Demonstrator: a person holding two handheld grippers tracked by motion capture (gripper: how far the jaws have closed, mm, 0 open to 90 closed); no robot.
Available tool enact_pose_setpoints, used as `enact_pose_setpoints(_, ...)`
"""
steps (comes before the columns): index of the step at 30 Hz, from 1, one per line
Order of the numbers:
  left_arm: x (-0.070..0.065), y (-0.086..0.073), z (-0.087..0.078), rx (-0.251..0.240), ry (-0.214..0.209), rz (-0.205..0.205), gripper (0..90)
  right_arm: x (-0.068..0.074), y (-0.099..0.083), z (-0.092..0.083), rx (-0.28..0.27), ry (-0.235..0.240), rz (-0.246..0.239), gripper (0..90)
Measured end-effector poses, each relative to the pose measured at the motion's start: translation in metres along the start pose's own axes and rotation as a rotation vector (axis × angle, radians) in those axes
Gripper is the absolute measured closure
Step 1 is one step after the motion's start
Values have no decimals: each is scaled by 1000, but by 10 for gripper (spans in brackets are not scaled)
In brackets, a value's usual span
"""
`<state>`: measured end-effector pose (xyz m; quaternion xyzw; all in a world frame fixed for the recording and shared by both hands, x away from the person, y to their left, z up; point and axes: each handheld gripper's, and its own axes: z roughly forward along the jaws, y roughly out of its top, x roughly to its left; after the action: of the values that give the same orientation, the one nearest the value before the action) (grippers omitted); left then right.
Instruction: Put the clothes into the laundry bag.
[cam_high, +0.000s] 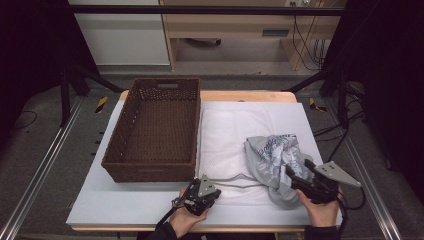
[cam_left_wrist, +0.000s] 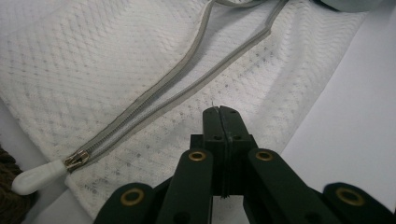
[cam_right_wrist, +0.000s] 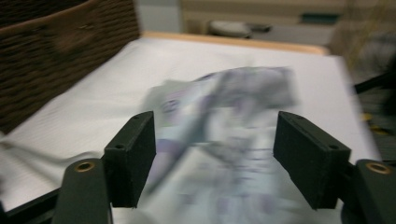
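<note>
White mesh bag lies unzipped on the counter, left jaws clamped on its edge, right jaws apart over the shirt, not yet bagged.

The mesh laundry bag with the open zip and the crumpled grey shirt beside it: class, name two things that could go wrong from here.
1. The left tool is shut with no visible cloth between its jaws, so the laundry bag may slide or its opening sag shut.
2. The right tool stands open with the shirt loose on the table, half over the zip; fabric could snag there.
</note>
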<state>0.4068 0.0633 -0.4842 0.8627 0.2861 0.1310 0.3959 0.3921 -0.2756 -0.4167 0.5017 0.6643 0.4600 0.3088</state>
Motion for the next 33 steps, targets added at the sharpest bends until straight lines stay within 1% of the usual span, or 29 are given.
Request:
enact_pose_setpoints(1,0,0,0,-1,2,4,896,8,-1,8,33,43,-4,291)
enact_pose_setpoints(2,-1,0,0,1,7,11,896,12,-2,14,56,55,-14,293)
enact_pose_setpoints(3,-1,0,0,4,9,14,896,17,-7,24,91,51,-28,295)
enact_pose_setpoints(4,-1,0,1,5,14,17,896,19,-11,31,115,40,-38,299)
enact_pose_setpoints(5,-1,0,1,2,14,19,896,20,-16,39,151,22,-50,304)
enact_pose_setpoints(6,-1,0,1,6,14,24,895,20,-20,44,170,7,-57,317)
enact_pose_setpoints(8,-1,1,1,15,10,19,894,18,-31,54,216,-28,-53,424)
enact_pose_setpoints(9,0,1,1,16,8,15,892,17,-34,57,229,-32,-56,478)
enact_pose_setpoints(10,0,1,1,17,6,11,890,15,-35,58,231,-29,-54,540)
enact_pose_setpoints(12,0,1,1,16,6,14,890,13,-35,57,247,-42,-59,709)
enact_pose_setpoints(13,0,1,1,16,6,15,890,12,-34,56,248,-48,-61,761)
enact_pose_setpoints(15,0,1,1,18,3,11,890,9,-31,51,245,-49,-36,785)
enact_pose_setpoints(16,1,1,1,16,2,11,890,7,-30,48,234,-56,-35,788)
enact_pose_setpoints(17,1,1,1,16,2,11,890,2,-26,41,202,-78,-22,789)
enact_pose_setpoints(19,0,1,1,14,4,14,890,-5,-23,32,173,-117,-20,788)
enact_pose_setpoints(21,0,1,1,14,4,13,890,-13,-24,28,181,-146,-14,782)
enact_pose_setpoints(22,0,1,1,14,2,10,890,-17,-27,29,196,-149,-14,778)
enact_pose_setpoints(23,0,1,1,15,2,9,890,-19,-31,33,214,-147,-14,770)
enact_pose_setpoints(25,0,1,0,14,4,8,892,-19,-37,40,223,-136,-28,757)
enact_pose_setpoints(27,0,0,0,11,9,11,892,-14,-37,44,236,-152,-64,735)
enact_pose_setpoints(28,0,0,0,12,8,10,892,-13,-37,43,235,-152,-68,715)
enact_pose_setpoints(30,1,0,0,13,12,12,893,-13,-34,40,230,-130,-54,635)
enact_pose_setpoints(31,1,0,0,14,12,11,893,-12,-31,37,223,-108,-34,578)
enact_pose_setpoints(32,1,0,0,13,9,12,894,-12,-28,34,214,-101,-26,545)
enact_pose_setpoints(33,2,1,0,15,10,12,894,-10,-22,29,177,-100,-24,508)
